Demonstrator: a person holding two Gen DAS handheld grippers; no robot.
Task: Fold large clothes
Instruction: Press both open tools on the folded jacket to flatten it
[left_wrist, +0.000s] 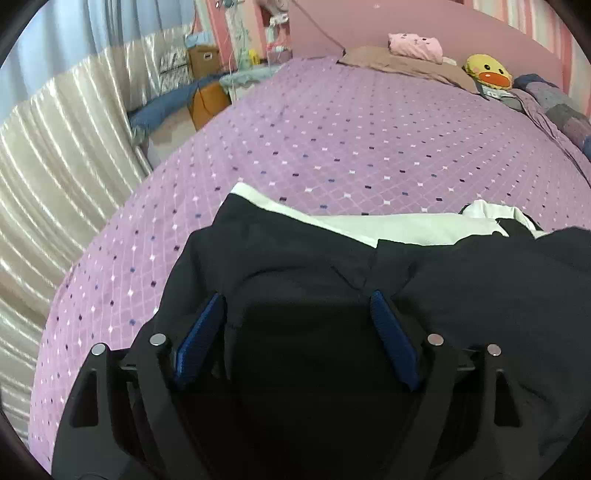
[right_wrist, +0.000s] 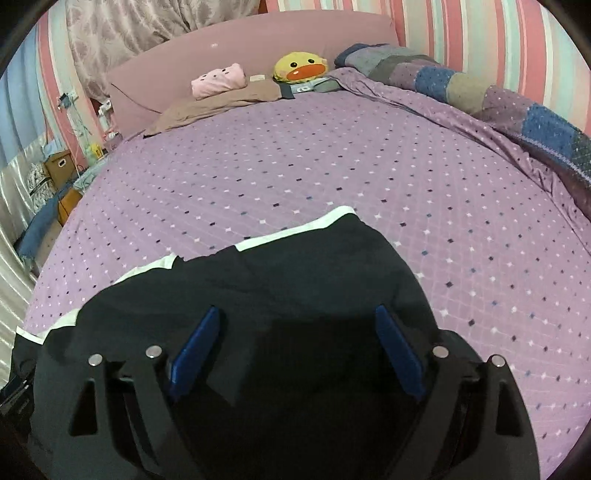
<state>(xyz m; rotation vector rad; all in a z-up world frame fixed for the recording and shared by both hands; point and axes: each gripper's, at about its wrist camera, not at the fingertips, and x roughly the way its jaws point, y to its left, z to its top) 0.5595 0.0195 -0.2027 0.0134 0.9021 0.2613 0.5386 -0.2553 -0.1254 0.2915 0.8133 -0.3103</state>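
Note:
A large black garment with white panels (left_wrist: 303, 258) lies spread on the purple dotted bedspread (left_wrist: 332, 140), at the near edge of the bed. My left gripper (left_wrist: 295, 301) hangs just above its black cloth, jaws wide apart, blue pads (left_wrist: 201, 332) bare with only loose cloth below. In the right wrist view the same garment (right_wrist: 295, 266) shows a white trim along its far edge. My right gripper (right_wrist: 295, 314) also stands open over the black cloth, nothing pinched between its blue pads (right_wrist: 399, 350).
At the headboard lie a brown pillow (right_wrist: 221, 103), a pink folded cloth (right_wrist: 218, 79) and a yellow duck plush (right_wrist: 301, 66). A patchwork quilt (right_wrist: 498, 99) is bunched along the bed's right side. Boxes (left_wrist: 203, 59) and shiny curtains (left_wrist: 55, 155) stand left of the bed.

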